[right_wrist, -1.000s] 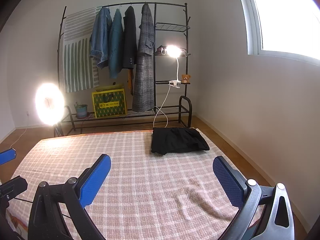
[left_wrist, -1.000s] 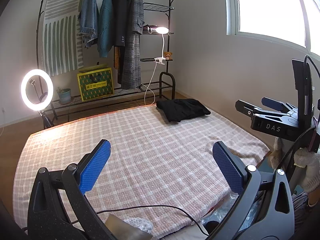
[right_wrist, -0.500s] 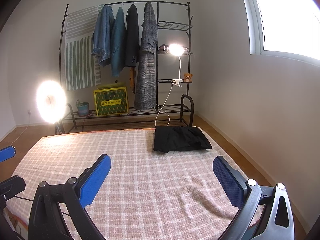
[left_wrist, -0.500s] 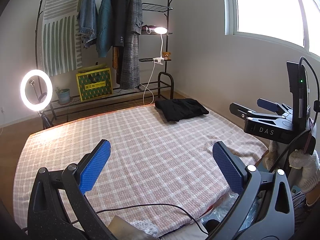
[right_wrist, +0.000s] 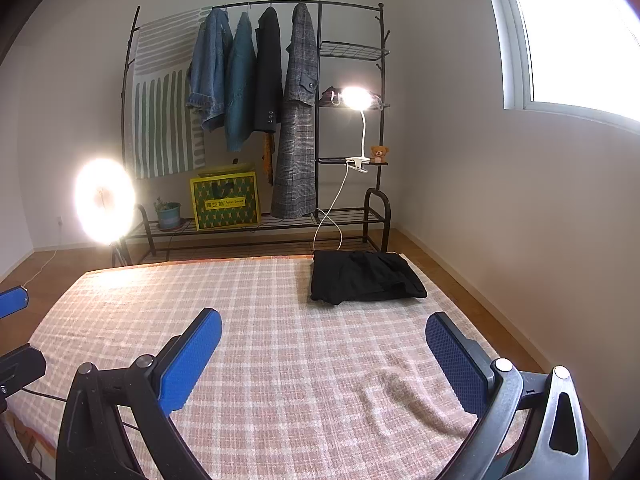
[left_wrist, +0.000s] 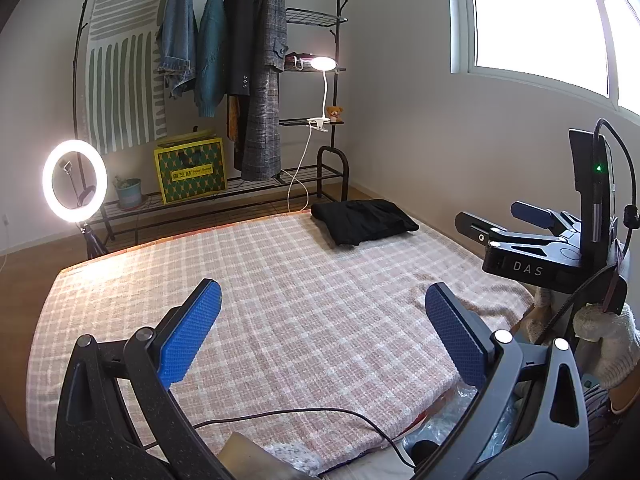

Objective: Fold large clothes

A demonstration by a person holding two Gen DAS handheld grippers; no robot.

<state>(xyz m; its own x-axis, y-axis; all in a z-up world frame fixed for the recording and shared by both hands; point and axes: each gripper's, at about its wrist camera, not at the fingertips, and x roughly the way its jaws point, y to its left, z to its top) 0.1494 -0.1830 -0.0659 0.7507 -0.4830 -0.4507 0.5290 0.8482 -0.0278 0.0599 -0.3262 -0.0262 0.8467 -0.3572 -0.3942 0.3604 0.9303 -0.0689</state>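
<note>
A folded black garment (left_wrist: 363,222) (right_wrist: 366,277) lies at the far right corner of the pink plaid blanket (left_wrist: 280,304) (right_wrist: 280,352) that covers the bed. My left gripper (left_wrist: 322,334) hovers over the blanket's near edge, open, with nothing between its blue pads. My right gripper (right_wrist: 322,364) hangs above the blanket's near right part, open and empty too, well short of the garment. In the left wrist view the right gripper (left_wrist: 536,240) shows from the side at the right edge, held by a gloved hand (left_wrist: 608,344).
A clothes rack (right_wrist: 260,120) with several hanging coats, a yellow box (right_wrist: 225,201) and a clip lamp (right_wrist: 356,98) stands behind the bed. A lit ring light (left_wrist: 75,181) is at the far left. A black cable (left_wrist: 304,412) crosses the blanket's near edge.
Both grippers have drifted slightly; the right gripper sits a little lower and further left in the left wrist view. Both stay open. The garment has not moved.
</note>
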